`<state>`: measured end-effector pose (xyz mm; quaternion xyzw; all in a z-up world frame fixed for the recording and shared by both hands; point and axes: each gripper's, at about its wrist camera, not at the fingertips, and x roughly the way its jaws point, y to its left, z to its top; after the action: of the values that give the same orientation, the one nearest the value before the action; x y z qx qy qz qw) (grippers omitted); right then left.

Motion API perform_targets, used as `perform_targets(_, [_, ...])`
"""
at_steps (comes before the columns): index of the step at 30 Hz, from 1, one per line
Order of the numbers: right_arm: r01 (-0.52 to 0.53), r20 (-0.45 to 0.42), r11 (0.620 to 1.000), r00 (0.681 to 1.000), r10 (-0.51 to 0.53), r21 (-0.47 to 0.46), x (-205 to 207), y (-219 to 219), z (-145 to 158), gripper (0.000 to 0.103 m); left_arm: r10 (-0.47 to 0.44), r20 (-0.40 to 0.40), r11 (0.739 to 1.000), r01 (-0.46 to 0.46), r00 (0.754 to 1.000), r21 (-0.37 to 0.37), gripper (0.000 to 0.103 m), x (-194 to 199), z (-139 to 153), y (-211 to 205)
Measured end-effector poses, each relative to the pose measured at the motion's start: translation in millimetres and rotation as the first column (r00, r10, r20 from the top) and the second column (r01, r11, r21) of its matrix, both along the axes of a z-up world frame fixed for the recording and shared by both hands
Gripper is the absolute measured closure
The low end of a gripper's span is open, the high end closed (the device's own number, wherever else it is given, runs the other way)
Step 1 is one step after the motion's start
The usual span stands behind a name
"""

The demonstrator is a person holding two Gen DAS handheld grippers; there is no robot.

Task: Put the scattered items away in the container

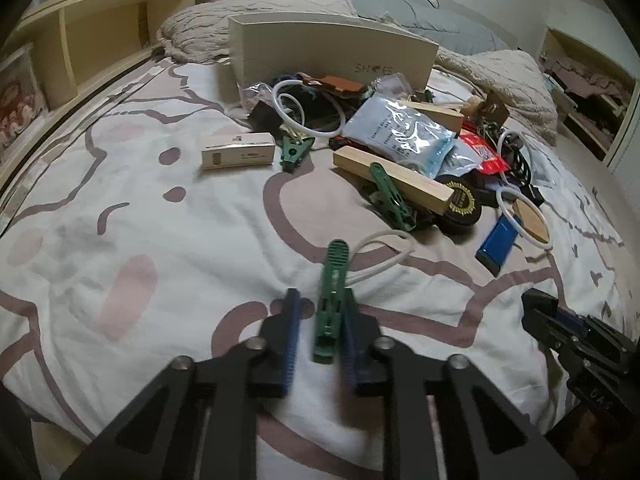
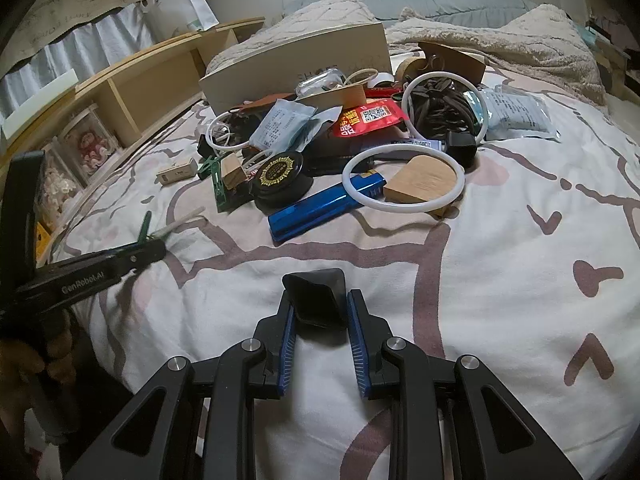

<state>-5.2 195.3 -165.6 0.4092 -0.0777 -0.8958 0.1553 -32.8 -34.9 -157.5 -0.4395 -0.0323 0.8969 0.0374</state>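
A: Roughly, how is the count standing?

B: Item one: green clothes peg [image 1: 330, 304], lying on the bedspread [image 1: 168, 216] at six o'clock in the left wrist view. The left gripper [image 1: 323, 322] is clenching on it, pads pressing its lower half, the ridged tail sticking out toward twelve.

A: And the other hand?

B: Item two: small black wedge-shaped piece [image 2: 318, 300] (I cannot tell what it is), being pinched by the right gripper [image 2: 321, 320], also at six o'clock in its own view.

A: So two things are in hand. Anything in the container yet?

B: Item three: beige shoe box [image 1: 332, 50], sitting at twelve o'clock, well apart from both grippers. Its inside is hidden from both cameras, so I am not claiming any contents.

A: What is remaining outside?

B: Nearly everything, I am judging. The heap is spreading in front of the box from twelve to two o'clock: wooden block [image 1: 390, 178], two more green pegs [image 1: 294, 151], silver pouch [image 1: 396, 128], red packet [image 2: 368, 118], black round tin [image 2: 280, 176], blue bar [image 2: 326, 204], white rings [image 2: 404, 182], a small cream carton [image 1: 239, 151] at eleven.

A: Verdict?

B: Early days: two pieces are being held, none visibly delivered, the pile waiting.
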Motion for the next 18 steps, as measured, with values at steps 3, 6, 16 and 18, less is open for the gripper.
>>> perform_targets(3, [0.000,-0.002,1.000,1.000,0.000,0.014,-1,-2,0,0.077,0.005,-0.003,1.000,-0.005,1.000,0.009,0.093,2,2,-1])
perform_targets(6, [-0.001,-0.004,1.000,1.000,0.001,0.021,-2,-3,0,0.077,0.007,-0.006,1.000,-0.007,1.000,0.016,0.093,4,4,-2])
perform_targets(16, [0.019,0.025,1.000,0.999,-0.020,0.021,-9,-5,10,0.078,0.019,-0.008,0.999,-0.019,1.000,0.044,0.093,7,12,-10])
perform_targets(18, [0.016,0.028,1.000,0.999,-0.017,0.021,-14,-4,14,0.079,0.020,-0.016,0.999,-0.019,1.000,0.042,0.093,5,15,-11])
